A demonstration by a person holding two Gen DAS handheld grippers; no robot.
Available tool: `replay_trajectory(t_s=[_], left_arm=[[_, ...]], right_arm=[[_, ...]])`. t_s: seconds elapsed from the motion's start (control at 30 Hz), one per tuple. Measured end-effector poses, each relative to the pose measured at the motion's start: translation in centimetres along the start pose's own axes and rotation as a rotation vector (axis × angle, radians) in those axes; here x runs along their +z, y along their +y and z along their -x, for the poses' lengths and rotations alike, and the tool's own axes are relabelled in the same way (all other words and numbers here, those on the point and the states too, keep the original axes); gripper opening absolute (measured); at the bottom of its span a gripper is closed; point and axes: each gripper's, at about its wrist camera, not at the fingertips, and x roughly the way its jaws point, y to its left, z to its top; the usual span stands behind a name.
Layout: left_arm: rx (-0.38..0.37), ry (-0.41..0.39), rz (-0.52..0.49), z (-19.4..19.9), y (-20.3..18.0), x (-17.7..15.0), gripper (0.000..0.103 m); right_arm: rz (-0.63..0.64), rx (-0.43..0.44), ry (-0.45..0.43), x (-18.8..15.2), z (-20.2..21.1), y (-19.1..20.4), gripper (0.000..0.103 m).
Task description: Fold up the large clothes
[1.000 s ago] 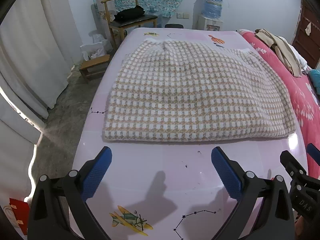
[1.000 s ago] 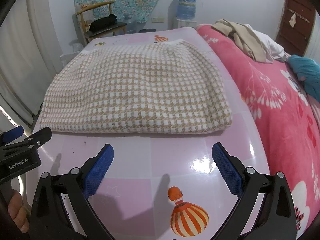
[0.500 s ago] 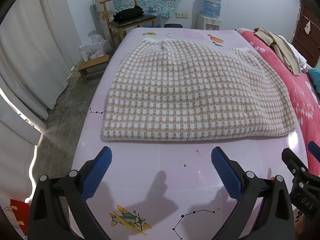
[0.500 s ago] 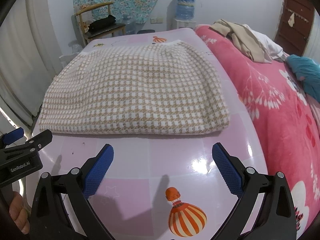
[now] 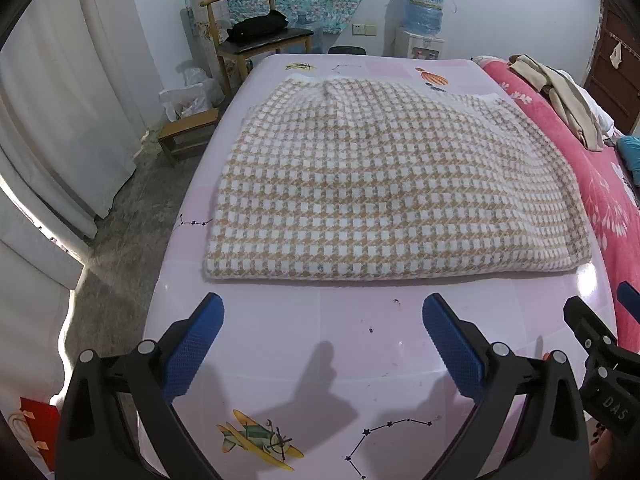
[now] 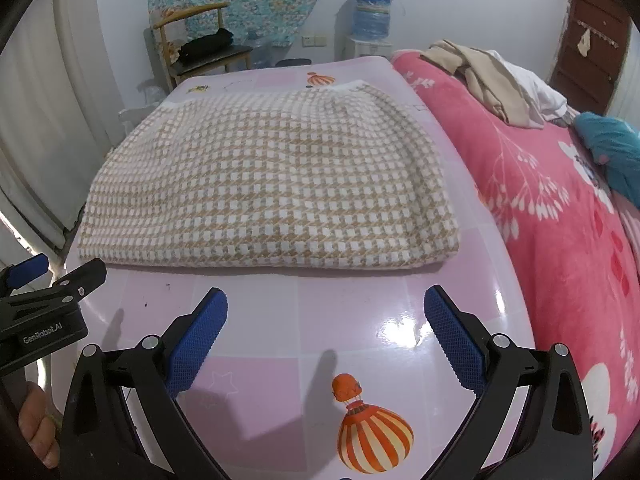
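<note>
A home bedroom: pink floral bed (image 6: 560, 216), wooden chair (image 5: 256, 36), water dispenser (image 5: 420, 24), curtains (image 5: 60, 92).

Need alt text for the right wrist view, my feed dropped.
A beige-and-white checked knit garment lies folded on the glossy pink table, beyond the open right gripper hovering empty. The left gripper shows at left; a pink floral blanket lies right.

A glossy pink tabletop (image 5: 280, 332) with printed pictures carries a folded checked garment (image 5: 384, 196) lying flat across its middle and far part. The near strip is bare apart from a few dark specks, perhaps dirt. On the right, a red bed (image 6: 560, 208) adjoins it.
</note>
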Motion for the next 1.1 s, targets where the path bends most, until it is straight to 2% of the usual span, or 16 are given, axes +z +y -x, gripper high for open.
replay_trajectory(t_s=[1.1], left_arm=[[0.002, 0.003, 0.001, -0.31, 0.0, -0.07, 0.098]], right_arm=[[0.009, 0.003, 0.002, 0.16, 0.04, -0.11, 0.095]])
